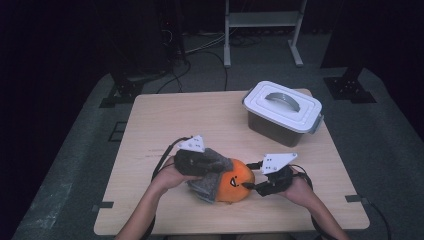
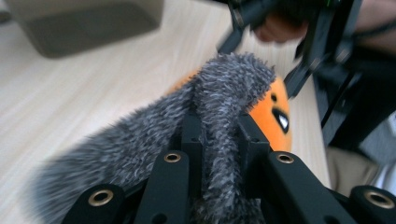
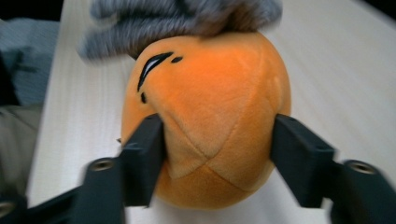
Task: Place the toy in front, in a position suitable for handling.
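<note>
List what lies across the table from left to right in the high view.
left gripper clamped on the grey furry part → orange plush toy → right gripper at the toy's right end → lidded storage box, farther back on the table.

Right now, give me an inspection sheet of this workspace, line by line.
Surface: light wooden table, bare around the work.
Job's things: orange plush toy with grey furry part, near the front edge.
Clutter: lidded storage box, closed, far right corner.
Grippers: left gripper shut on the grey fur; right gripper straddles the orange body, jaws against its sides.
Cables: black cable from the left gripper; more on the floor.
Surroundings: dark room, grey floor, white rack legs behind.
</note>
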A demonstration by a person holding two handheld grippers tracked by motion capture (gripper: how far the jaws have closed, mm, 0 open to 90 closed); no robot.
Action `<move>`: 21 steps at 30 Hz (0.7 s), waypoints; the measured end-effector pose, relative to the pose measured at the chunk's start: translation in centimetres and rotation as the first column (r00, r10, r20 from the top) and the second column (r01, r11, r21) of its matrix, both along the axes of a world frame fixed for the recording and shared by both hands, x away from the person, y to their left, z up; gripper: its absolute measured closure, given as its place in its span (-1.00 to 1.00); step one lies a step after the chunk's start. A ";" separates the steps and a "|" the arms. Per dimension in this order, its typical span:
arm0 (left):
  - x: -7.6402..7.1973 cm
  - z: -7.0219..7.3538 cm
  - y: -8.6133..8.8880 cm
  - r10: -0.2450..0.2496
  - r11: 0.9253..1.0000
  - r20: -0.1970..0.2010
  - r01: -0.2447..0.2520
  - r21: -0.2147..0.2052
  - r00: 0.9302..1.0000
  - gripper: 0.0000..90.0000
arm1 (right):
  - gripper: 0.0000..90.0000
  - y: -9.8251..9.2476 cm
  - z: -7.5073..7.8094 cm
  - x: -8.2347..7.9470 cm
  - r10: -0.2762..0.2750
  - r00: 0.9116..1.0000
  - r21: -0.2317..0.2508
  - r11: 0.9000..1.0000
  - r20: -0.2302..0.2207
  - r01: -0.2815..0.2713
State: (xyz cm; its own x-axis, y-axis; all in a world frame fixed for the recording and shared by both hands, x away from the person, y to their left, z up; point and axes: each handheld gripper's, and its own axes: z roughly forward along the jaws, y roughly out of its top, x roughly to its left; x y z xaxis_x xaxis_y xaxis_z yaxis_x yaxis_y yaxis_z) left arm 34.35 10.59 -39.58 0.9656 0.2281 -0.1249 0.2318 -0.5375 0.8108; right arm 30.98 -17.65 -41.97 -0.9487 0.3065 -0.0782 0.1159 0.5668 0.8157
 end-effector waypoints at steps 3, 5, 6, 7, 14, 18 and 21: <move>-0.5 -0.6 0.4 -0.002 1.000 -0.016 0.002 -0.018 1.000 0.70 | -0.36 -0.4 0.1 -0.1 -0.007 0.998 0.007 1.000 -0.065 0.008; -1.1 -0.7 1.1 -0.001 1.000 -0.029 0.000 -0.027 1.000 0.70 | -0.42 -0.5 0.4 -0.2 0.001 0.992 0.065 0.998 -0.123 0.007; -1.3 -0.7 1.2 -0.009 0.999 -0.034 0.008 -0.031 0.999 0.70 | -0.42 -0.3 0.5 -0.2 0.003 0.992 0.077 0.997 -0.129 0.007; -1.3 -0.7 1.2 -0.009 0.999 -0.034 0.008 -0.031 0.999 0.70 | -0.42 -0.3 0.5 -0.2 0.003 0.992 0.077 0.997 -0.129 0.007; -1.8 0.0 1.5 -0.029 0.999 -0.002 0.029 -0.023 1.000 0.70 | -0.03 1.0 -0.2 -0.4 -0.004 0.997 0.032 0.999 -0.077 0.007; -1.3 1.1 0.8 -0.023 0.999 0.023 0.024 -0.034 0.999 0.70 | 0.06 1.3 -0.1 -0.6 0.009 1.000 0.015 1.000 -0.016 -0.009; -1.2 2.1 -0.4 -0.047 0.998 0.038 0.048 -0.038 0.998 0.70 | 0.08 2.0 0.2 -0.9 0.040 0.998 0.002 0.999 0.039 -0.041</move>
